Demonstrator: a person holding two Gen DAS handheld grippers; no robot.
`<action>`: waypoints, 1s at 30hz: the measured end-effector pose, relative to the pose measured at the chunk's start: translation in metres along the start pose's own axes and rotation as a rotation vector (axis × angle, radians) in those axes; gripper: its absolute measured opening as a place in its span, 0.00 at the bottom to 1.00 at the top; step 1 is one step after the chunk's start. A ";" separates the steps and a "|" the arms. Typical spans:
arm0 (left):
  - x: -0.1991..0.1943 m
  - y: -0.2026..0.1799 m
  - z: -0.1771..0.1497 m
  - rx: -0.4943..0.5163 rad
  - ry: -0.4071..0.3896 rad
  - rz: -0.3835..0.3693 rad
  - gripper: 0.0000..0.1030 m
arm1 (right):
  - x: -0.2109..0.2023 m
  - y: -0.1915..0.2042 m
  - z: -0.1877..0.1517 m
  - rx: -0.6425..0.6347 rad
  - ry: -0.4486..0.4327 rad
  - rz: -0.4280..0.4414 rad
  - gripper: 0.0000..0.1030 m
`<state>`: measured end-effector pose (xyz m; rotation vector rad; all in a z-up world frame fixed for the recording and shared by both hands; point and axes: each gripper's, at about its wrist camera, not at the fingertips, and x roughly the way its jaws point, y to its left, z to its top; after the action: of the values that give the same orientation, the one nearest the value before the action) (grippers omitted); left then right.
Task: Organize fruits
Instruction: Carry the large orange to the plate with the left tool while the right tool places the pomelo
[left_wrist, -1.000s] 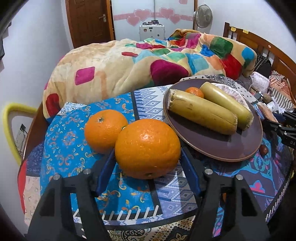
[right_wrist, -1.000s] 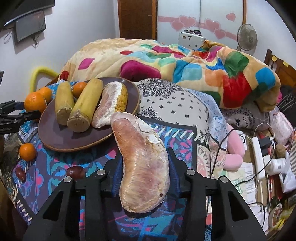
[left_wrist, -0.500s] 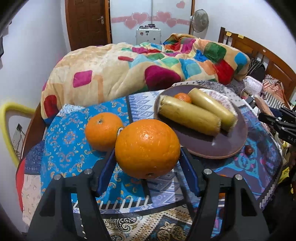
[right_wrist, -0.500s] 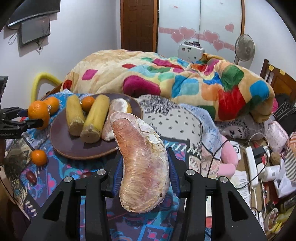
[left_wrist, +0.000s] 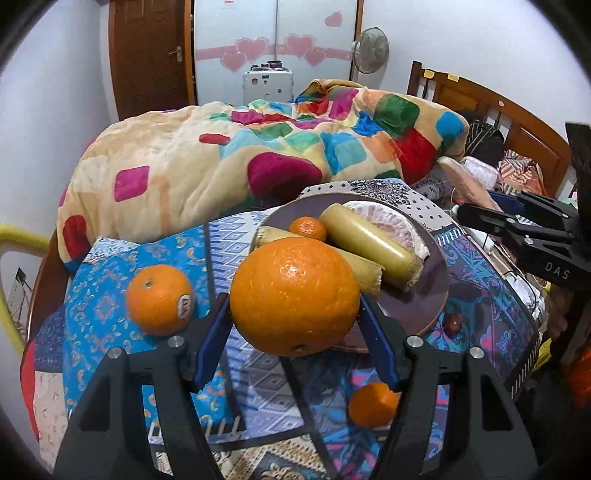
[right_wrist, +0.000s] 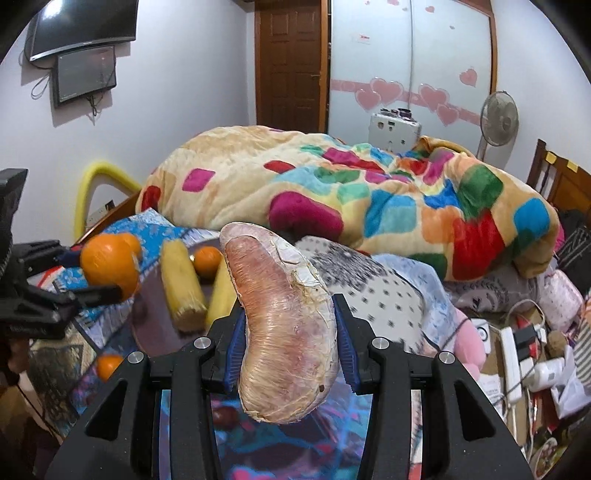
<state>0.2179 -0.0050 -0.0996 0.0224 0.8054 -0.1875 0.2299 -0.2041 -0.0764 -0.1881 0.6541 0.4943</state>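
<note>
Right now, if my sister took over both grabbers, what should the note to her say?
Left tool: shut on the big orange, held up above the tablecloth near the brown plate.
Right tool: shut on the peeled pomelo wedge, also held up in the air.
On the plate: two yellow corn cobs, a small tangerine and another pomelo piece.
Off the plate, on the cloth: a stickered orange, a small tangerine, a dark red fruit.
Left to do: set both held fruits on the plate, then probably fetch the loose ones.
</note>
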 end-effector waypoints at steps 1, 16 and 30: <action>0.002 -0.001 0.000 0.002 0.002 -0.004 0.66 | 0.003 0.003 0.002 -0.003 -0.001 0.006 0.38; 0.024 -0.003 0.010 0.033 0.012 -0.003 0.66 | 0.061 0.012 0.015 0.022 0.077 0.013 0.38; 0.033 -0.006 0.010 0.058 0.027 0.014 0.66 | 0.073 0.015 0.018 0.006 0.115 -0.005 0.40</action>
<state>0.2464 -0.0175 -0.1163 0.0851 0.8268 -0.1980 0.2822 -0.1572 -0.1080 -0.2139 0.7673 0.4794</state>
